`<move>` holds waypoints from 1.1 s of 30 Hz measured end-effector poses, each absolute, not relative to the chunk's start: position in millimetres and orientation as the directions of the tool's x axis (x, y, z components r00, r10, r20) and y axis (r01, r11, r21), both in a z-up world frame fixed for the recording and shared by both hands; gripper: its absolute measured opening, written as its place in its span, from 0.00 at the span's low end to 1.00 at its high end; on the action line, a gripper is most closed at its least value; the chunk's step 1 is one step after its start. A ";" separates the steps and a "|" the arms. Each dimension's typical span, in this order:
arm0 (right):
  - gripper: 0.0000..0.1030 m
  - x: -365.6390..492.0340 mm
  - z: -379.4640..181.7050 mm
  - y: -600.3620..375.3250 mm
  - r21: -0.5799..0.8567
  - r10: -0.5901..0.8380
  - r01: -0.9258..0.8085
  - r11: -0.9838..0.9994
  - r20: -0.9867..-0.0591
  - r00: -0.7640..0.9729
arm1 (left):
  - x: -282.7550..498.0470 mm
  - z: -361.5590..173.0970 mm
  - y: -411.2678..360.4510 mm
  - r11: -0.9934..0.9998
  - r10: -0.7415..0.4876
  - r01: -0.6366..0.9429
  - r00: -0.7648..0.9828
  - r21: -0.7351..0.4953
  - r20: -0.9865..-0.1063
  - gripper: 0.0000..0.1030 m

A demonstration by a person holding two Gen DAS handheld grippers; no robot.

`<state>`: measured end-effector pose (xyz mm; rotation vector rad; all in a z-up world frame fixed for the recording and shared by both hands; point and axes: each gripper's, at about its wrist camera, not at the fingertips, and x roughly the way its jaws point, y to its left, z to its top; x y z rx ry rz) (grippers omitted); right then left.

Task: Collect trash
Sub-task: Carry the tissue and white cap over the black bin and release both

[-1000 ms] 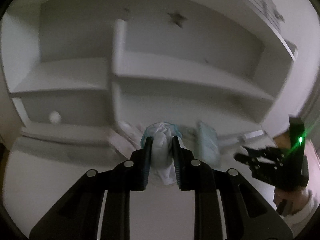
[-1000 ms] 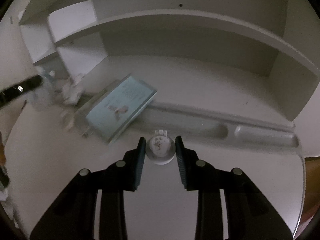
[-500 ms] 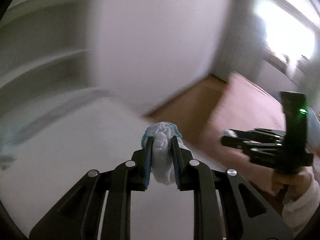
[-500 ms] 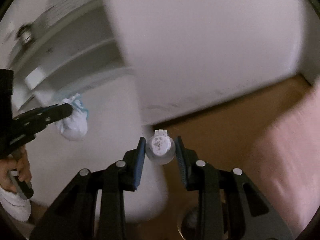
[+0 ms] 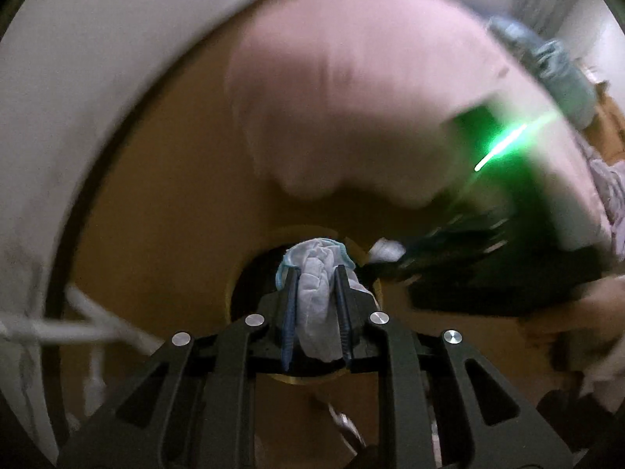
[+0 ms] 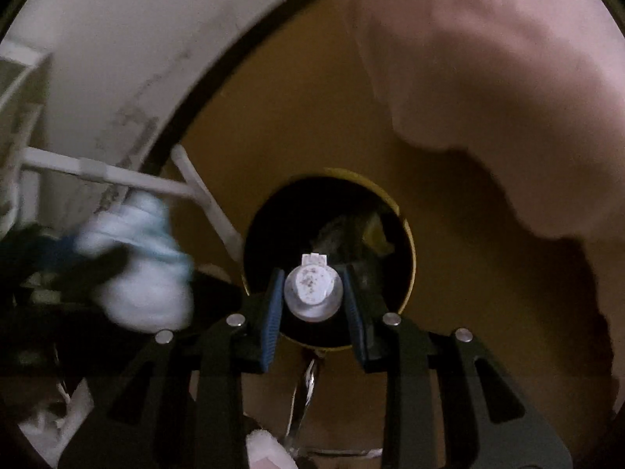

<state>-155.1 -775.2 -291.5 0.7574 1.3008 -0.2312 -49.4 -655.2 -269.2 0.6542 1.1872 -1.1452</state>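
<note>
My left gripper [image 5: 315,273] is shut on a crumpled white and light-blue tissue wad [image 5: 317,293], held over the dark mouth of a round yellow-rimmed bin [image 5: 234,293] on the wooden floor. My right gripper [image 6: 311,273] is shut on a small round white cup [image 6: 312,291] with a speckled lid, held directly above the same bin [image 6: 406,242], whose dark inside shows some trash. In the right wrist view the tissue wad [image 6: 144,269] appears blurred at the left. The right gripper [image 5: 449,250] shows as a dark blur with a green light in the left wrist view.
A pink cushion or bedding [image 5: 351,97] bulges over the floor behind the bin. A white furniture panel [image 6: 117,58] curves along the left, with white cords [image 6: 117,174] beside it. Brown wooden floor [image 6: 293,97] surrounds the bin.
Both grippers swung away from the white desk and shelves and dropped down to the floor, still holding the tissue wad and the cup, and now hang over the bin.
</note>
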 end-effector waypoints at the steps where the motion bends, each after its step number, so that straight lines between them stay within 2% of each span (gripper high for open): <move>1: 0.30 -152.9 -301.7 -775.5 0.377 0.265 0.568 0.731 -0.925 0.272 | -43.9 -296.9 -657.5 0.361 -0.275 0.918 -0.061 -0.162 -0.960 0.17; 3: 0.30 -149.3 -325.0 -776.1 0.392 0.299 0.595 0.702 -0.920 0.252 | -38.6 -341.5 -653.7 0.399 -0.181 0.900 -0.110 -0.175 -0.977 0.17; 6: 0.30 -147.8 -346.1 -780.1 0.410 0.336 0.621 0.669 -0.911 0.239 | -28.0 -366.3 -643.9 0.447 -0.153 0.866 -0.170 -0.222 -0.973 0.17; 11: 0.30 -148.1 -357.7 -793.4 0.453 0.384 0.647 0.613 -0.887 0.257 | -27.8 -366.8 -644.7 0.455 -0.162 0.860 -0.176 -0.232 -0.971 0.17; 23: 0.30 -139.0 -356.8 -794.3 0.445 0.367 0.652 0.614 -0.892 0.263 | -15.8 -361.4 -641.5 0.459 -0.189 0.854 -0.176 -0.245 -0.966 0.18; 24: 0.30 -139.9 -355.7 -794.9 0.447 0.366 0.656 0.608 -0.891 0.269 | -16.7 -360.2 -641.6 0.461 -0.194 0.856 -0.158 -0.232 -0.968 0.25; 25: 0.36 -141.3 -355.3 -797.0 0.457 0.369 0.667 0.589 -0.886 0.282 | -16.6 -359.6 -642.8 0.467 -0.196 0.857 -0.139 -0.217 -0.971 0.50; 26: 0.45 -142.1 -355.2 -798.3 0.462 0.372 0.677 0.572 -0.883 0.287 | -17.5 -357.6 -643.0 0.470 -0.201 0.857 -0.128 -0.210 -0.971 0.67; 27: 0.70 -143.8 -355.0 -803.6 0.462 0.373 0.695 0.551 -0.881 0.290 | -18.7 -354.6 -643.4 0.471 -0.211 0.858 -0.114 -0.203 -0.971 0.89; 28: 0.84 -146.0 -353.8 -806.8 0.459 0.368 0.710 0.534 -0.882 0.294 | -21.2 -349.6 -643.4 0.462 -0.230 0.864 -0.101 -0.199 -0.968 0.89; 31: 0.84 -153.5 -335.6 -819.7 0.382 0.276 0.750 0.540 -0.922 0.271 | -32.0 -330.2 -648.2 0.401 -0.260 0.892 -0.107 -0.209 -0.960 0.89; 33: 0.84 -158.7 -299.3 -831.1 0.192 0.065 0.787 0.586 -0.979 0.191 | -40.0 -299.4 -651.5 0.372 -0.298 0.912 -0.062 -0.176 -0.953 0.89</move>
